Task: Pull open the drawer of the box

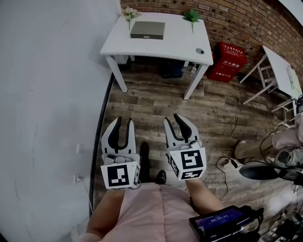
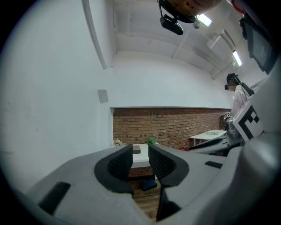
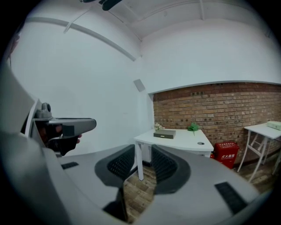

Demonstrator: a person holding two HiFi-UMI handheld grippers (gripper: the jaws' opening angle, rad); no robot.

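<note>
The box [image 1: 147, 30] lies flat on the white desk [image 1: 180, 45], left of the middle and toward the back edge. It is a low grey case, and from where you stand its drawer cannot be made out, nor anything inside it.

Around it on the desk, a small bunch of pale flowers [image 1: 129, 13] stands at the back left corner, just beside the box. A green plant [image 1: 192, 15] sits at the back edge toward the right corner. A small round thing [image 1: 200, 51] rests near the front right corner, well apart from the box.

The desk backs onto a brick wall [image 1: 227, 19], with a white wall [image 1: 47, 94] along its left side. Under the desk a dark object [image 1: 171, 70] sits on the floor. A red cabinet [image 1: 228, 61] stands on the floor just past the desk's right legs, and a second white table [image 1: 279, 71] is farther right.

Between you and the desk is a stretch of wooden floor [image 1: 156, 101]. Cables [image 1: 227, 165] trail across it off to your right, and your dark shoes [image 1: 144, 153] show between the two tools.

Your left gripper [image 1: 124, 122] and right gripper [image 1: 172, 118] are held side by side in front of you, both well short of the desk. Each has its jaws apart with nothing between them. In the left gripper view the box shows far off in the gap between the jaws. In the right gripper view one desk leg shows in the gap, with the box higher up.
</note>
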